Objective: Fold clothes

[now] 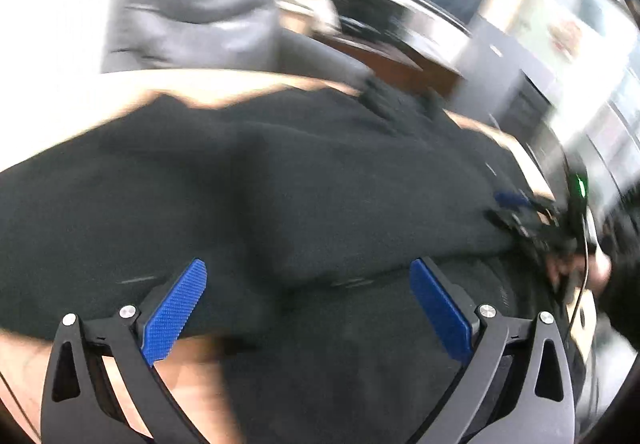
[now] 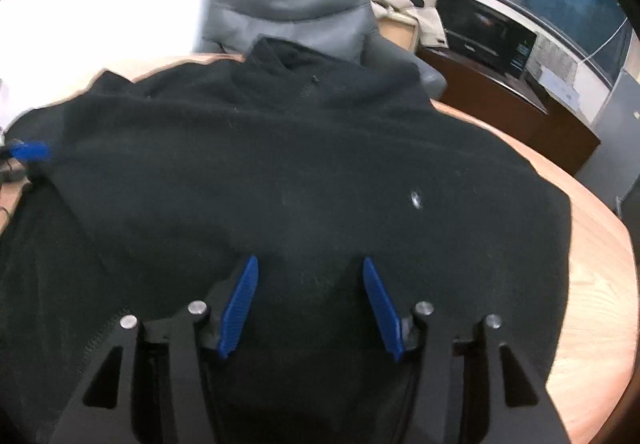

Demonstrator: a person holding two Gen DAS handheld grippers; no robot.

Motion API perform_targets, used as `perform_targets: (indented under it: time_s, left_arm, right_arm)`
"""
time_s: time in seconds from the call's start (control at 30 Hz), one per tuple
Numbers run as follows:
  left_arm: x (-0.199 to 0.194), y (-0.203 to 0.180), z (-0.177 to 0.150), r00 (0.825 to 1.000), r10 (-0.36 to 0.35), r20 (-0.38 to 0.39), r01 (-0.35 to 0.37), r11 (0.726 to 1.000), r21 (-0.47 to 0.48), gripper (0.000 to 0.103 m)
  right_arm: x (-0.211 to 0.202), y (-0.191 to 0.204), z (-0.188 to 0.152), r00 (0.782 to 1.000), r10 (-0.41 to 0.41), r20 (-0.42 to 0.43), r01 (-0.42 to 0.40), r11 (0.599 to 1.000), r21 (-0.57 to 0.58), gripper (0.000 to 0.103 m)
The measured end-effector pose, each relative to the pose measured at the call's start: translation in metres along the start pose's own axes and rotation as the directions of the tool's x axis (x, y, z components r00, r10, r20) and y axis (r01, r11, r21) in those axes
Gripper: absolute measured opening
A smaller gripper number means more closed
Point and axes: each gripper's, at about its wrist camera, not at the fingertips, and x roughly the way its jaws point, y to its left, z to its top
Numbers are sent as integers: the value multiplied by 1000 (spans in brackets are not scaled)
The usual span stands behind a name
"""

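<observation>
A black fleece garment [image 2: 288, 164] lies spread over a round wooden table [image 2: 600, 284], its collar toward the far edge. It fills the blurred left wrist view [image 1: 280, 184] too. My left gripper [image 1: 308, 268] is open wide just above the cloth's near edge, holding nothing. My right gripper [image 2: 310, 264] is open above the middle of the cloth's near part, empty. The right gripper's blue pads show at the right of the left wrist view [image 1: 514, 200]. The left gripper's blue pad shows at the far left of the right wrist view [image 2: 30, 150].
A grey leather chair [image 2: 288, 0] stands behind the table's far edge. A dark cabinet with a black screen [image 2: 484, 28] stands at the back right. Bare table wood [image 1: 192, 376] shows under the left gripper and along the right rim.
</observation>
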Motion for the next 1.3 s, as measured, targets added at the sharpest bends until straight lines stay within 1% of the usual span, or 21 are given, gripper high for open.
perform_targets:
  time_s: [0.07,0.13,0.17,0.23,0.3,0.37,0.43,0.5,0.6,0.7,0.8,0.87,0.9,0.93,0.97,1.0,1.03,1.1,1.2,1.23,1.3]
  left_arm:
    - [-28,49,-1,997,73,39,-67,989,-134,103]
    - [-57,103,-6,986,150,70,-123,948,-293,103]
    - [-69,128,-10,979,189,80,-148,918,-368,103]
    - [-89,178,-18,959,274,68,-203,838,-507,103]
    - [-102,223,-29,940,337,45,-234,737,-635,103]
    - [-110,256,-39,923,384,36,-239,643,-728,103]
    - [-110,283,-46,906,423,0,-266,571,-777,103]
    - [-105,299,-47,896,443,-21,-286,540,-792,103]
    - [-102,308,-39,861,508,-10,-320,527,-787,103]
    - [-99,316,-33,835,550,-19,-339,487,-805,103]
    - [-97,322,-30,820,572,-16,-343,470,-813,100]
    - [-99,326,-31,814,581,-8,-333,455,-826,81]
    - [-99,327,-32,820,573,0,-317,453,-833,55]
    - [-97,329,-33,832,555,1,-303,457,-836,27]
    - [-95,329,-34,847,532,4,-289,466,-836,18]
    - [-94,326,-34,858,514,15,-274,481,-833,12]
    - [-93,322,-33,865,500,27,-260,495,-829,11]
    - [-96,311,-28,870,487,76,-226,531,-816,10]
    - [-107,280,-13,875,451,173,-143,584,-799,9]
    - [-111,265,-4,876,435,211,-117,614,-781,9]
    - [-120,220,20,875,369,314,-44,706,-706,9]
  right_arm:
    - [0,-4,0,999,-35,-10,35,999,10,76]
    - [5,-10,1,998,-52,-19,52,998,41,82]
    - [6,-9,1,998,-54,-16,54,997,45,84]
    - [7,-6,2,998,-58,-10,58,997,53,86]
    - [8,-3,3,998,-62,-4,62,996,62,87]
    - [9,-1,4,998,-66,2,66,995,70,88]
    - [10,2,6,997,-70,8,69,995,78,88]
    - [11,1,5,997,-71,9,70,994,79,88]
    - [11,-1,5,997,-70,7,70,995,76,88]
    - [12,-1,5,997,-74,12,73,994,79,88]
    - [11,-1,3,997,-78,21,76,994,81,87]
    - [11,-1,3,997,-77,26,74,994,81,87]
    - [11,-1,2,997,-76,28,74,994,81,87]
    - [10,-1,2,997,-75,30,72,994,80,87]
    - [10,-2,2,997,-73,32,70,994,79,87]
    - [10,-2,1,997,-70,34,67,995,78,87]
    - [10,-2,1,997,-67,37,64,995,77,87]
    - [9,-2,0,997,-61,43,57,996,74,87]
    - [5,-2,-2,997,-49,52,46,997,62,85]
    - [2,-1,-2,998,-43,56,40,998,53,82]
    - [-5,1,-4,997,-31,66,28,999,37,74]
